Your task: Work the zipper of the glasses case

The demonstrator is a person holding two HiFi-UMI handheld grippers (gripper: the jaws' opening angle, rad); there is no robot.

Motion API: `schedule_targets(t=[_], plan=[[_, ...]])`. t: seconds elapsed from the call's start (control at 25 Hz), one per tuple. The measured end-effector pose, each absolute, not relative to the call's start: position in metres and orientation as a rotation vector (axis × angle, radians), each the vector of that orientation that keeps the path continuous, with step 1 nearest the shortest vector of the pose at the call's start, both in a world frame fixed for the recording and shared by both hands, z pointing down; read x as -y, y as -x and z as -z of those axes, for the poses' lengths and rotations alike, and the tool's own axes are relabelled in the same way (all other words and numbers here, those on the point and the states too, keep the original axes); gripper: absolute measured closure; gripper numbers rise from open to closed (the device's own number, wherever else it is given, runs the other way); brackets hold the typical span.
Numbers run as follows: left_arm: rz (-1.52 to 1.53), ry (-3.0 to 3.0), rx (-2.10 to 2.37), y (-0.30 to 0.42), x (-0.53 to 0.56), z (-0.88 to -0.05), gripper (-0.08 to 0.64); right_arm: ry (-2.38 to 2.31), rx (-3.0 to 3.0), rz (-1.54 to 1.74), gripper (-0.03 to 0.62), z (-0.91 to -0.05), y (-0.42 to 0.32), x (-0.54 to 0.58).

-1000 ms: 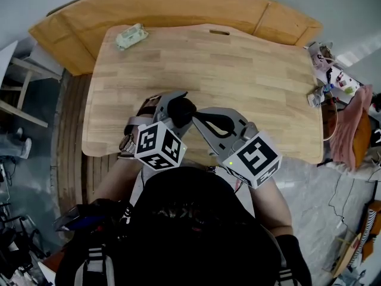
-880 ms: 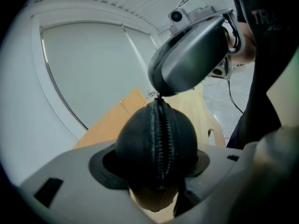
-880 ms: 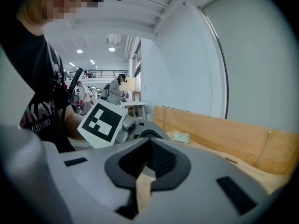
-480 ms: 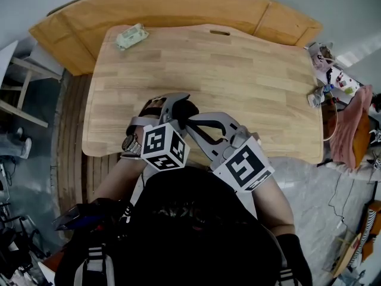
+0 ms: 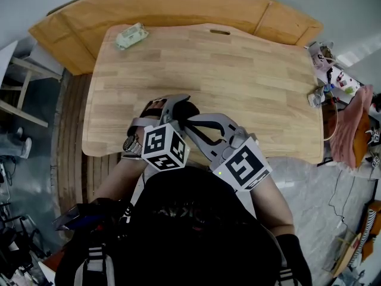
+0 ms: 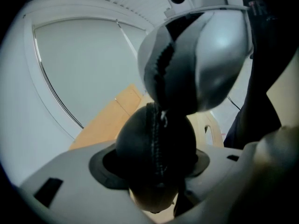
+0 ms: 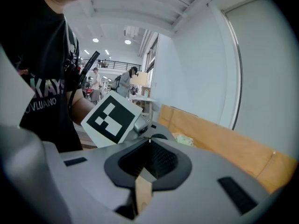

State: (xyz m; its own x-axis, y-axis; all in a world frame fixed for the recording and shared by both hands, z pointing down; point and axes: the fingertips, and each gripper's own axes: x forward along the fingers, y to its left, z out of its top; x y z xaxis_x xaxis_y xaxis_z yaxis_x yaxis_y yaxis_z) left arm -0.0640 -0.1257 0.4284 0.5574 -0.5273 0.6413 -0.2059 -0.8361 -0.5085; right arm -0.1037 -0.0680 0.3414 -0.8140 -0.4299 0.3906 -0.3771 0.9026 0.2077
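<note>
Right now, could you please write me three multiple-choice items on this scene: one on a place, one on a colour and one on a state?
1. Where does the pale green packet lie?
A. at the far left corner of the table
B. on the floor
C. at the table's near right edge

2. What colour is the glasses case?
A. white
B. black
C. red

3. How do the jaws of the right claw stand?
A. wide apart
B. closed on the packet
C. together

Answers: 1 A, the head view shows it there; 2 B, its shell is black in the left gripper view; 3 C, the tips meet in the right gripper view.
</note>
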Motion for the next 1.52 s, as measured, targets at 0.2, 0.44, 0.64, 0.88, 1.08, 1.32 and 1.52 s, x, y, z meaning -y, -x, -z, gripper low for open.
schedule_targets(t=[0.2,0.44,0.64,0.88,1.08,1.32,1.52], plan=[[1.111,2.573,-0.612,0.066,0.127,-0.425,0.285,-0.743,2.906,-0.092,0.405,-0.317,0.077,0.079],[0.701,3.106,-0.571,0.056,0.121,-0.391,0.285,-0.752,2.885,-0.335,0.328,-0.350,0.034,0.083],[0.390,3.312,-0.427,0.044,0.112,-0.357,0.285,-0.672,2.848,-0.515,0.271,-0.387,0.033,0.083],[0.329,3.350,-0.264,0.017,0.100,-0.353,0.285,-0.558,2.840,-0.583,0.262,-0.404,0.052,0.083],[0.359,3.347,-0.197,0.001,0.092,-0.361,0.285,-0.501,2.821,-0.598,0.264,-0.415,0.058,0.079],[0.388,3.375,-0.137,-0.010,0.087,-0.371,0.284,-0.509,2.816,-0.575,0.279,-0.426,0.049,0.073],[0.346,3.396,-0.216,-0.022,0.100,-0.373,0.264,-0.624,2.831,-0.558,0.290,-0.428,0.021,0.076]])
